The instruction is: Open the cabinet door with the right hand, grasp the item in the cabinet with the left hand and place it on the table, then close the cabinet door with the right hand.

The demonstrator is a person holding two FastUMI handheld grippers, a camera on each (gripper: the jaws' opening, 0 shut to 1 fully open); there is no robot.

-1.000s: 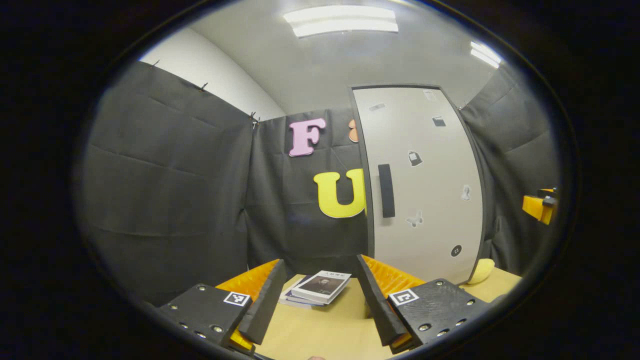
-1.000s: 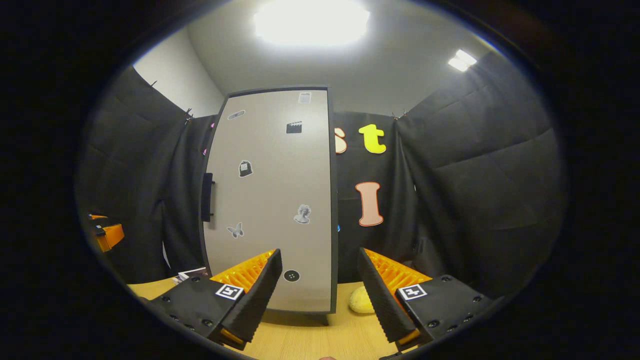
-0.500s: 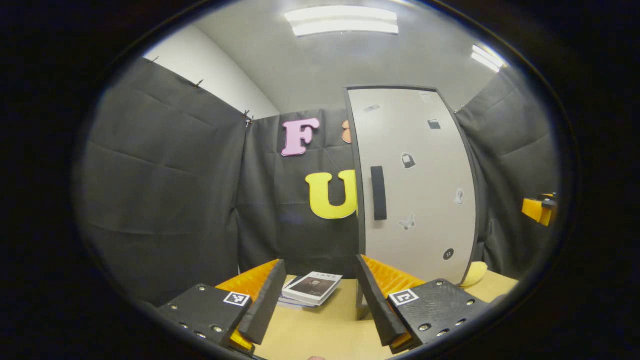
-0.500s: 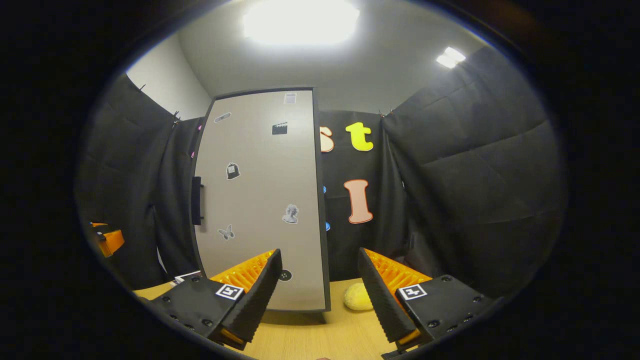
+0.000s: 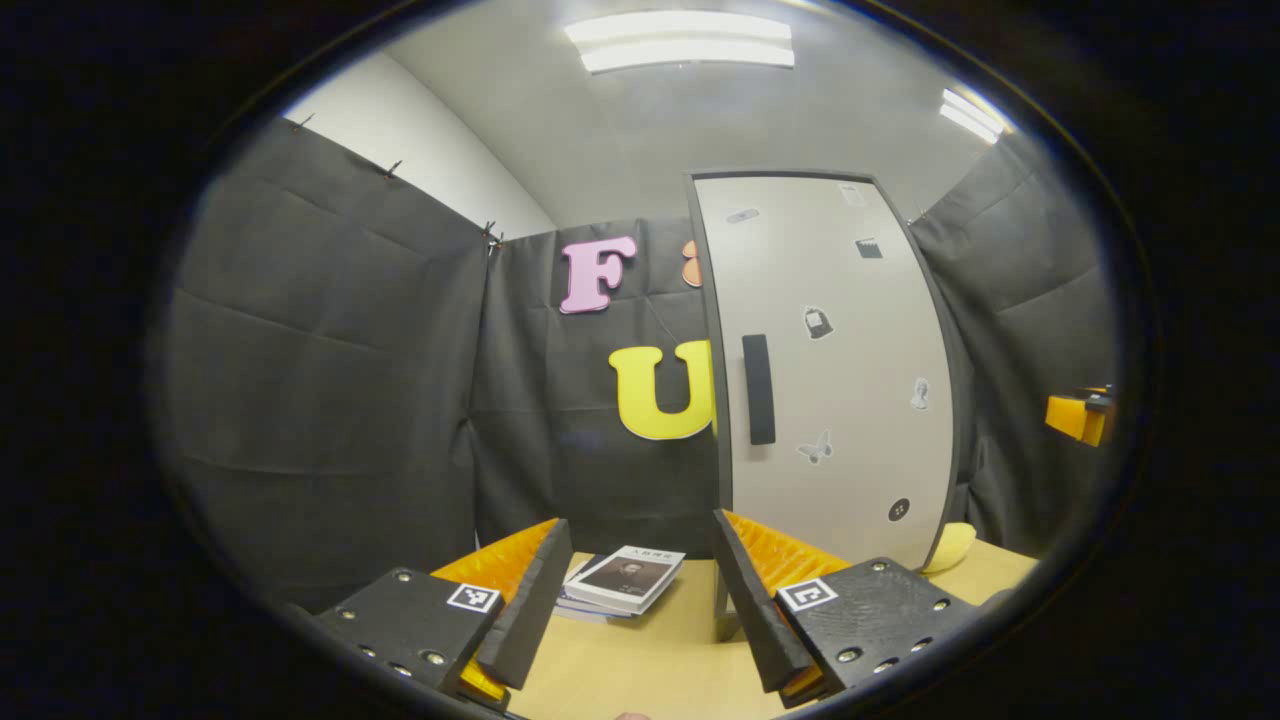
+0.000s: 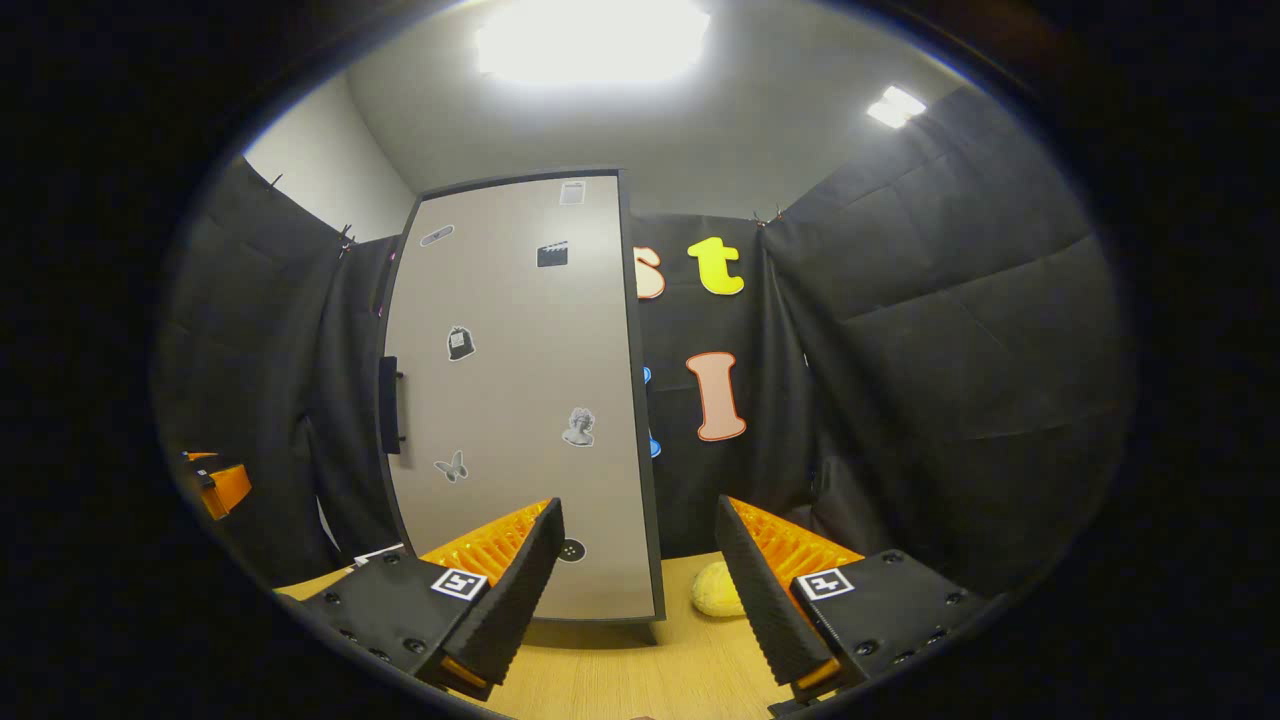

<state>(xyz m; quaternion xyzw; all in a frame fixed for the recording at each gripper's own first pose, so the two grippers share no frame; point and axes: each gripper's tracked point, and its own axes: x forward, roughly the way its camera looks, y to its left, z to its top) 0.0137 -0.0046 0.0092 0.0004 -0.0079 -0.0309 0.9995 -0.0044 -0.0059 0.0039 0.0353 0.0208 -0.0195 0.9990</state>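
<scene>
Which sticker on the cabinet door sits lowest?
The small round black button sticker, near the cabinet door's bottom edge. The butterfly sticker and bust sticker sit higher; the rest are higher still.

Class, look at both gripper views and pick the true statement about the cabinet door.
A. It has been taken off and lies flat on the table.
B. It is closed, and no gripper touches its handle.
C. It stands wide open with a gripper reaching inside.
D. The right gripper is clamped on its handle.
B: the cabinet door stands upright and closed, and its handle is free, with the left gripper and the right gripper both open and held back from it.
</scene>
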